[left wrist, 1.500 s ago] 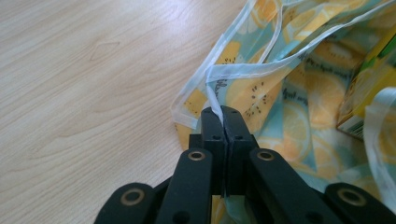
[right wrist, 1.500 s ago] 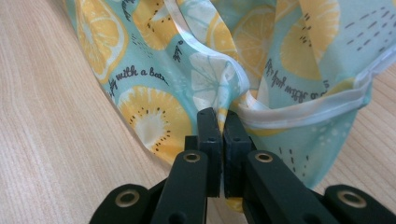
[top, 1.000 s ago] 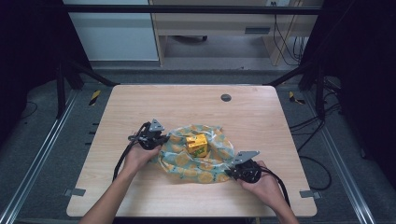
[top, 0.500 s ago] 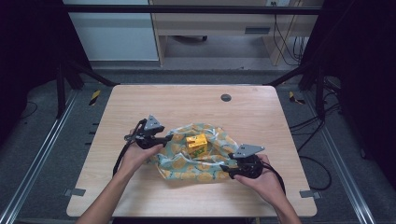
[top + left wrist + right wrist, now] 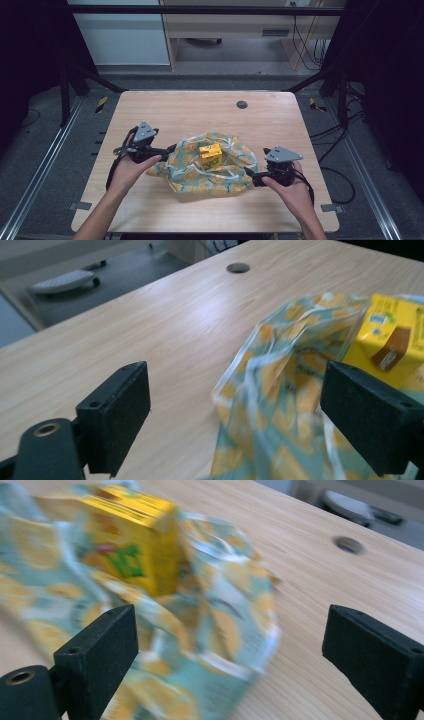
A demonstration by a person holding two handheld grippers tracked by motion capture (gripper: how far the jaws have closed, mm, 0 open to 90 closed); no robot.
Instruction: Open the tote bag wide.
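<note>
High view showed my left gripper (image 5: 167, 149) and right gripper (image 5: 248, 175) wide, jaws just opened, nothing held. Juice carton (image 5: 210, 155) sat on the lemon-print bag (image 5: 215, 172); bagging looked unfinished.

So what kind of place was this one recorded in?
Most likely a lab or workshop recording station, not a home: a bare wooden table with a cable hole, metal rails on the grey floor, and loose cables by the desk behind.

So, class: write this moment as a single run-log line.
left gripper: open, jaws just opening, off cloth | right gripper: open, jaws just opening, off cloth | patterned cloth: slack on table | yellow carton: on cloth
</note>
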